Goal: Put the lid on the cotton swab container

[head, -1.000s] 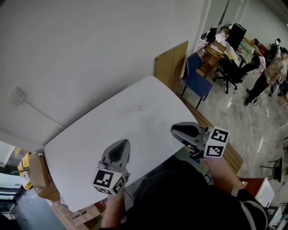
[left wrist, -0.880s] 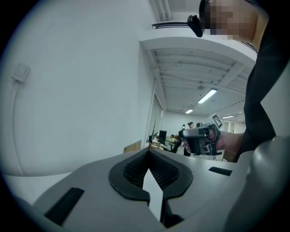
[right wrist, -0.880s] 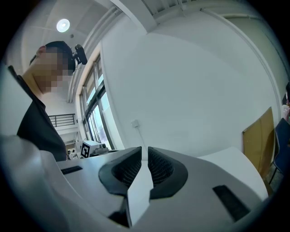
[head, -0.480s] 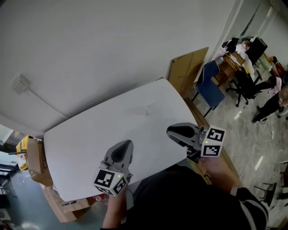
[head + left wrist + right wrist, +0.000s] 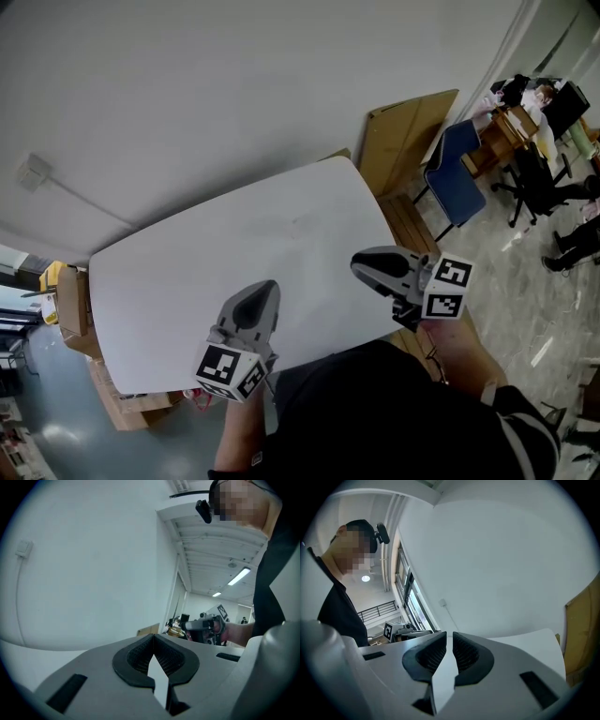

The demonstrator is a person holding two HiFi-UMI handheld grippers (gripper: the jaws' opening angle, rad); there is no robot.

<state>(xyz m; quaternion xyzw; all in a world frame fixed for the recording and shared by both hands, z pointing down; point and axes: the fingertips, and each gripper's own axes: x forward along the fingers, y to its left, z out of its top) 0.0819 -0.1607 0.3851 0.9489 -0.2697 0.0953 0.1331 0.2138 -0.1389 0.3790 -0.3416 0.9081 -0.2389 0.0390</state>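
Note:
No cotton swab container and no lid shows in any view. The white table is bare. My left gripper hangs over the table's near edge, pointing at the wall; its jaws meet at the tips with nothing between them. My right gripper is held over the table's near right corner, pointing left. Its jaws stand together with only a thin slit and nothing in it. Each gripper shows small in the other's view.
Cardboard boxes stand on the floor at the table's left end. A wooden board leans on the wall beyond the right end, with a blue chair beside it. Desks, office chairs and people fill the far right.
The head view has swung a little, so the table and room sit differently in frame. Both grippers stay where they were over the near edge, jaws unchanged.

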